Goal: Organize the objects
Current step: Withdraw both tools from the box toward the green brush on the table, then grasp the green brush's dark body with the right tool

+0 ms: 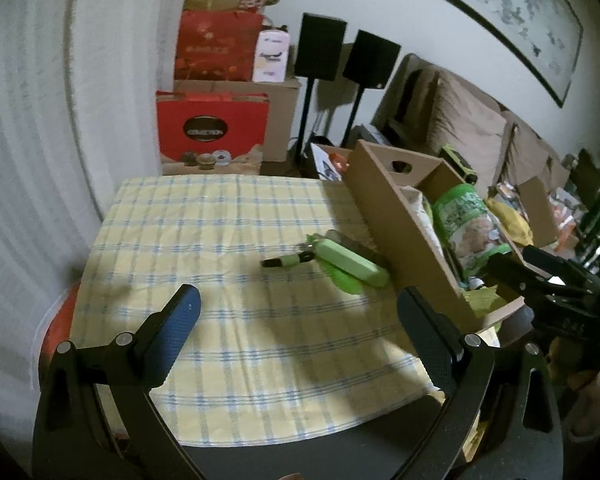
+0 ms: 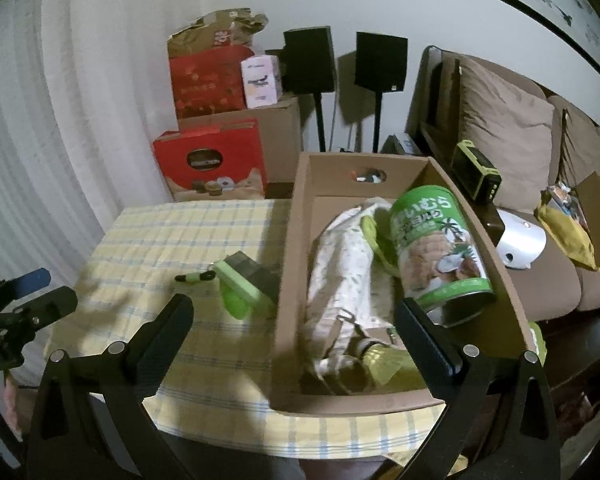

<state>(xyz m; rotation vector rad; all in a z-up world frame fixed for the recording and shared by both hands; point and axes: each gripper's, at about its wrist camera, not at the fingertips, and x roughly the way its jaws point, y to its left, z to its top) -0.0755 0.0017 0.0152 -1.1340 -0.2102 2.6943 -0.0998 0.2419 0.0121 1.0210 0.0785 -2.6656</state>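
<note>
Counting stock, I logged one wooden tray (image 2: 288, 280) on the checked tablecloth (image 1: 204, 240) holding one green can (image 2: 436, 248); one green case (image 1: 350, 262) just beside it; both my tongs, left gripper (image 1: 298, 334) and right gripper (image 2: 294, 332), gaped empty.

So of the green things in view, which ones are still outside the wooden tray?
The light green case and the small green-and-black pen-like item beside it, both on the checked tablecloth. The green-labelled can already lies inside the wooden tray.
</note>
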